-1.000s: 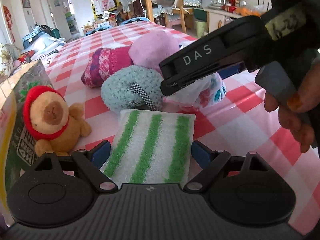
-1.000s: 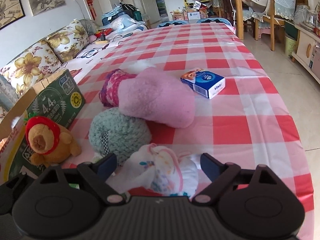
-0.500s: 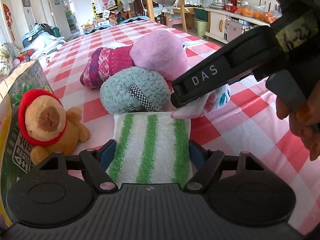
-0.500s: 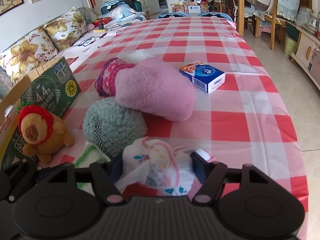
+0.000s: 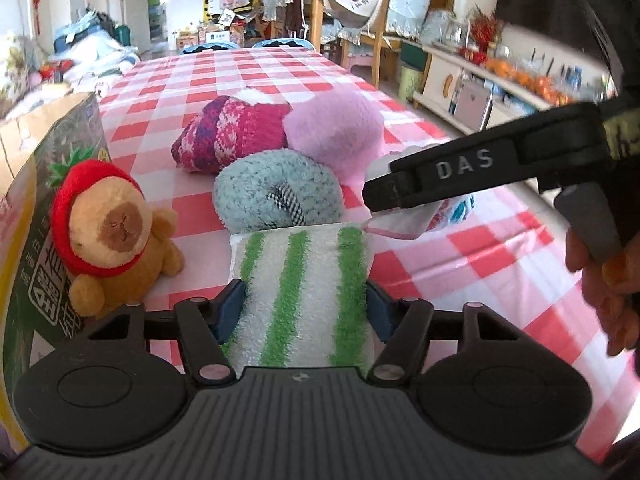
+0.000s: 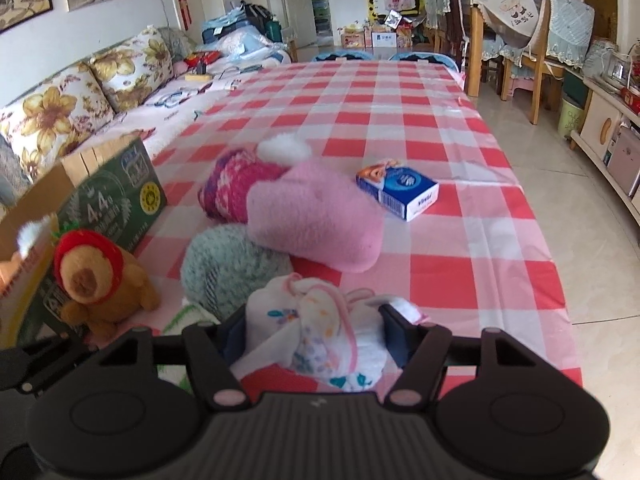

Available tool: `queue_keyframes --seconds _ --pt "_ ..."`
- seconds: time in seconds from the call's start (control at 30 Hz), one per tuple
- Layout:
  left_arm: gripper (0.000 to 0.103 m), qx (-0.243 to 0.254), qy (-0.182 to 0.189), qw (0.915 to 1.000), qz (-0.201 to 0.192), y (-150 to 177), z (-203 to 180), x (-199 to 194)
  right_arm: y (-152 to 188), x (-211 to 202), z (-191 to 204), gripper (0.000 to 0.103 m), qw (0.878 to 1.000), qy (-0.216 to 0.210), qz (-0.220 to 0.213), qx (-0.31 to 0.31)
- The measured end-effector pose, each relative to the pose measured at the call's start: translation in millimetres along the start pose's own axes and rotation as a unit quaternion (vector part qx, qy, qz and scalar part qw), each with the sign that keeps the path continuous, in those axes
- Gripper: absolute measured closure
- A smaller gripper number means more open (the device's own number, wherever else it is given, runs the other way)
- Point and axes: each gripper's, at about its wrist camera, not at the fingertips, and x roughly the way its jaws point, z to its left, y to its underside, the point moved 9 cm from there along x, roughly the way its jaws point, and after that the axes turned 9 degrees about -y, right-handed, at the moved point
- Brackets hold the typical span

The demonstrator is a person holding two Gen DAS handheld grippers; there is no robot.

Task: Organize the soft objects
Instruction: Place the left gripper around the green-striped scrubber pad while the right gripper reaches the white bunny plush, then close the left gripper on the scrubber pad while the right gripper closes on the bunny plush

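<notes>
Striped cloth between closing left jaws.

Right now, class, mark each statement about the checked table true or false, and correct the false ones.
1. The left gripper has a green-and-white striped cloth between its fingers. True; its jaws are closing on it.
2. The right gripper is around the blue tissue box. False: it is closing on a white printed cloth; the box lies apart, farther up the table.
3. The capybara plush wears a red hood. True.
4. The plush sits inside the cardboard box. False: it sits on the tablecloth against the box's outside.
5. The fluffy pink item lies beside a teal knitted one. True.
</notes>
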Motion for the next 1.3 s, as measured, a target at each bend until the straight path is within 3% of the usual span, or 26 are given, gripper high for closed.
queue_keyframes --seconds 0.1,0.33,0.47,0.73,0.8,0.87,1.07,1.3 --pt "0.047 -0.014 0.008 0.9998 -0.011 -5.0 2.7 -6.2 -5.9 -6.8 0.6 0.037 1.000 -0.003 -0.010 0.012" --pt "0.049 -0.036 0.003 0.9993 0.002 -1.4 11.7 -3.3 -8.5 -13.7 5.3 0.037 1.000 -0.001 -0.017 0.016" --pt "0.060 -0.073 0.003 0.9973 -0.007 -4.4 23.5 -6.6 -11.7 -16.6 13.8 0.036 1.000 -0.008 -0.022 0.011" --pt "0.058 -0.086 0.011 0.9962 0.009 5.8 31.6 -8.0 -4.0 -7.6 22.3 0.036 1.000 -0.022 -0.003 0.011" --pt "0.035 -0.087 0.018 0.9958 0.024 11.0 29.3 -6.9 -4.3 -8.5 25.2 0.036 1.000 -0.026 -0.005 0.008" --pt "0.000 -0.079 0.023 0.9963 0.022 14.8 27.3 -6.5 -2.9 -8.1 26.7 0.036 1.000 -0.024 -0.003 0.002" --pt "0.000 -0.029 -0.031 0.9990 0.015 20.1 30.7 4.2 -0.6 -8.6 24.7 0.036 1.000 -0.027 -0.002 0.002" --pt "0.000 0.043 -0.103 0.9937 0.004 28.6 27.7 15.6 -0.6 -7.2 22.5 0.036 1.000 -0.029 -0.002 0.003"
